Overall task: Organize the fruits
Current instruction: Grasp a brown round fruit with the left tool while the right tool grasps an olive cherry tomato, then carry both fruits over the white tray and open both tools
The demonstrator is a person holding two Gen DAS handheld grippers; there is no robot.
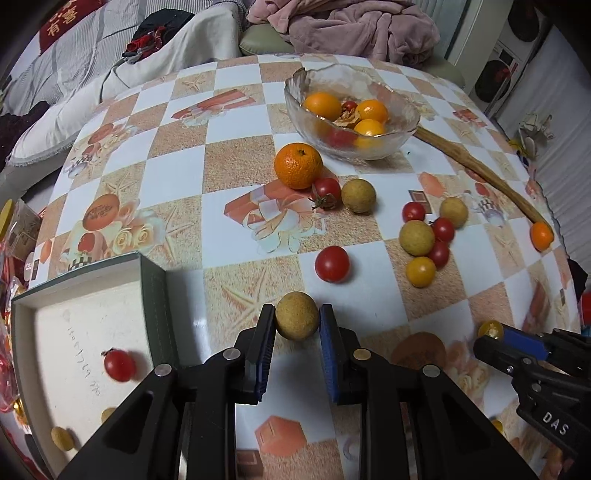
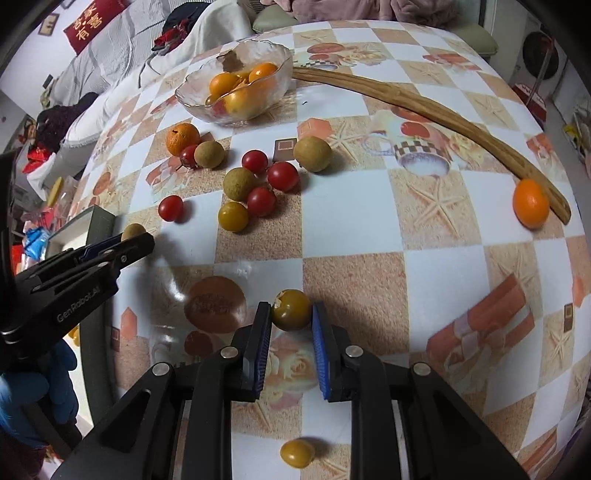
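My left gripper [image 1: 297, 319] is shut on a tan longan [image 1: 296, 320], held just right of the open green box [image 1: 153, 291]; the box holds a red cherry tomato [image 1: 119, 364] and a small yellow fruit [image 1: 62, 438]. My right gripper [image 2: 291, 310] is shut on a yellow-brown cherry tomato [image 2: 291, 309] above the table. Loose on the table lie an orange [image 1: 298, 165], longans [image 1: 358, 195], red tomatoes [image 1: 331, 263] and a yellow tomato [image 1: 420, 271]. A glass bowl [image 1: 402, 138] at the back holds orange fruits.
A long wooden stick [image 2: 424, 103] curves along the right side of the table, with a kumquat [image 2: 530, 203] at its end. A yellow tomato [image 2: 297, 453] lies below my right gripper. A sofa with blankets [image 1: 354, 26] stands behind the table.
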